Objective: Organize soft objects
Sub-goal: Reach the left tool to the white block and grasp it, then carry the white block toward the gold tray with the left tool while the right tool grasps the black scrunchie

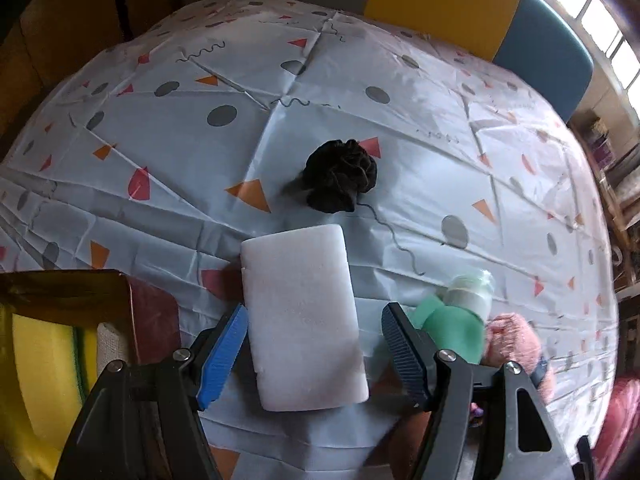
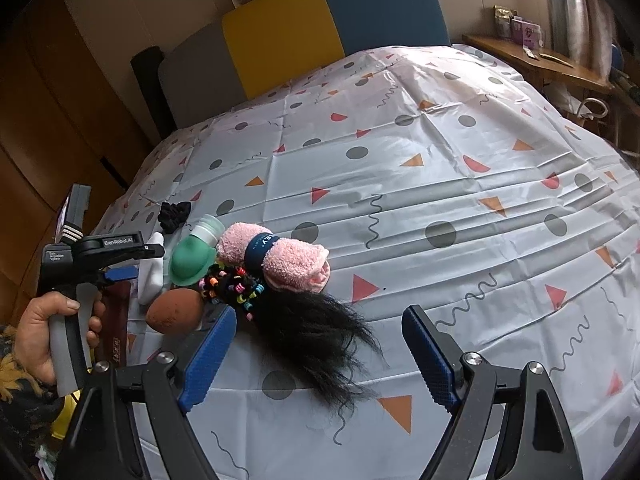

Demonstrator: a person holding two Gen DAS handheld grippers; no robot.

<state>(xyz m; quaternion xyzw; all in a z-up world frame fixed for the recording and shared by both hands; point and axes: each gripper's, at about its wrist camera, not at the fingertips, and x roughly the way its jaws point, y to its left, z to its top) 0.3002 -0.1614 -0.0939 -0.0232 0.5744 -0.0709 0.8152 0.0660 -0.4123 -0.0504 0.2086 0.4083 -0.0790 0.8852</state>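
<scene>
A white foam sponge (image 1: 304,320) lies flat on the tablecloth between the open jaws of my left gripper (image 1: 316,356); the fingers stand on either side, apart from it. A black scrunchie (image 1: 340,176) lies beyond it. A green squeeze bottle (image 1: 456,320) and a rolled pink towel (image 1: 516,344) lie to the right. In the right wrist view, my right gripper (image 2: 320,360) is open over a black hair piece (image 2: 316,336) with coloured beads. The pink towel (image 2: 280,256), green bottle (image 2: 192,260), a brown sponge egg (image 2: 176,312), the white sponge (image 2: 150,280) and scrunchie (image 2: 174,212) lie left.
A dark red box (image 1: 80,320) holding yellow sponges stands at the left edge of the left wrist view. The patterned tablecloth (image 2: 440,184) covers the table. A yellow and blue chair back (image 2: 332,20) stands behind. My left gripper's body (image 2: 88,256) shows in hand.
</scene>
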